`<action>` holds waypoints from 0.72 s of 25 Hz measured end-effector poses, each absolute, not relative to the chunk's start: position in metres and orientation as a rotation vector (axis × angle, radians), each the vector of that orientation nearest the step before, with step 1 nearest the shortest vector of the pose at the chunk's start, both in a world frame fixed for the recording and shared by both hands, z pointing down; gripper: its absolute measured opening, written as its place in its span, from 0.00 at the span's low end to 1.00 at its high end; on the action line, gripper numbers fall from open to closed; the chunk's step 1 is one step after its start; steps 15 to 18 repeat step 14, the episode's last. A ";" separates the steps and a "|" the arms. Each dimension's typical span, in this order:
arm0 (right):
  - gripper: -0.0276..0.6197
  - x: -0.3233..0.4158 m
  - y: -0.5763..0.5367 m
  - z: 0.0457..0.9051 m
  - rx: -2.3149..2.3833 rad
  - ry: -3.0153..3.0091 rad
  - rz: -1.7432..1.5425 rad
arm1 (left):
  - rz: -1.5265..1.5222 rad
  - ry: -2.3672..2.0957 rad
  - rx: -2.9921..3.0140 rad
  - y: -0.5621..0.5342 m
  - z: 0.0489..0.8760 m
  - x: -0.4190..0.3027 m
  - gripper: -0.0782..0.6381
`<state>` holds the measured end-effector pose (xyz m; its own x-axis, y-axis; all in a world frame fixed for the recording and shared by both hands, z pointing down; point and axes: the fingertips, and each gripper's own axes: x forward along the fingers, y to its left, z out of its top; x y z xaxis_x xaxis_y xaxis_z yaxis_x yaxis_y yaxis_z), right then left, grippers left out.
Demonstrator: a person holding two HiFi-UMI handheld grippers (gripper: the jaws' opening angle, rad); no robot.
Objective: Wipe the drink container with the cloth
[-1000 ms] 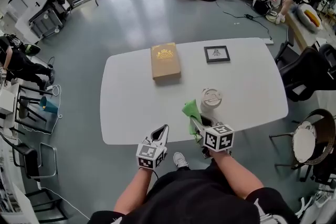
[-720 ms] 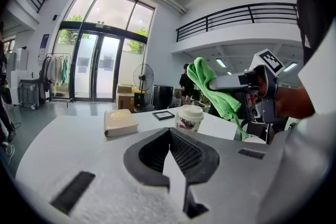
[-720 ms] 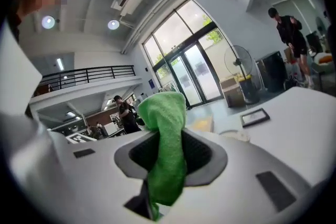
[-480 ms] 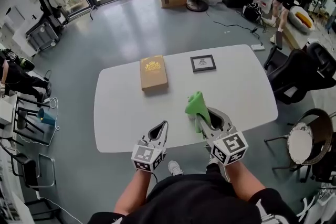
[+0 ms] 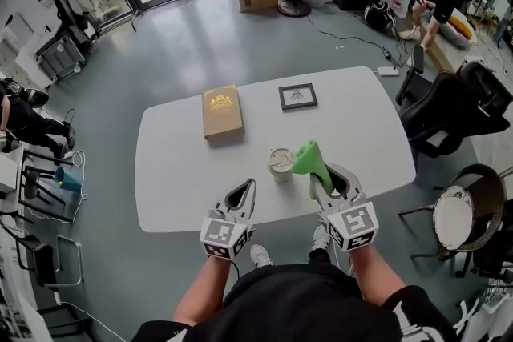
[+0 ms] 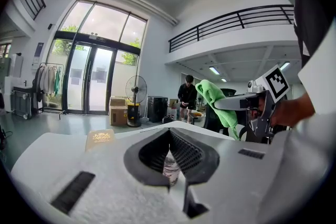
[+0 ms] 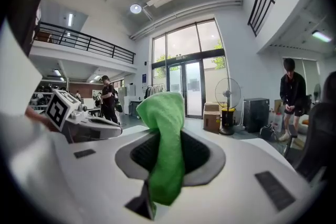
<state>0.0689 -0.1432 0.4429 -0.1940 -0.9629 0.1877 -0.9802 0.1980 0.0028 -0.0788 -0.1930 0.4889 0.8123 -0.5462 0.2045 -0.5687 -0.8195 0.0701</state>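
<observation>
Green cloth [image 5: 307, 158] pinched in my right claw [image 5: 329, 176], just beside the drink container [image 5: 280, 164]; left claw [image 5: 247, 192] pressed together, empty. Steady the container, then wipe.

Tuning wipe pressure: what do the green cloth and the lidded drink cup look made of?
Green cloth: soft fuzzy textile, probably microfibre; matte, droops limply from the right tool. Lidded drink cup: likely thin translucent plastic; wall looks see-through with faint print, though blurred.
</observation>
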 end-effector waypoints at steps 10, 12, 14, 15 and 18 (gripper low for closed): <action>0.21 0.059 -0.148 0.443 1.826 -2.322 0.071 | 0.268 -0.923 2.869 -0.194 0.480 -0.064 0.13; 0.21 0.058 -0.147 0.444 1.817 -2.323 0.064 | 0.269 -0.937 2.869 -0.192 0.480 -0.066 0.13; 0.21 0.056 -0.147 0.445 1.806 -2.323 0.055 | 0.270 -0.952 2.867 -0.192 0.481 -0.069 0.13; 0.21 0.056 -0.147 0.445 1.806 -2.323 0.055 | 0.270 -0.952 2.867 -0.192 0.481 -0.069 0.13; 0.21 0.056 -0.147 0.445 1.806 -2.323 0.055 | 0.270 -0.952 2.867 -0.192 0.481 -0.069 0.13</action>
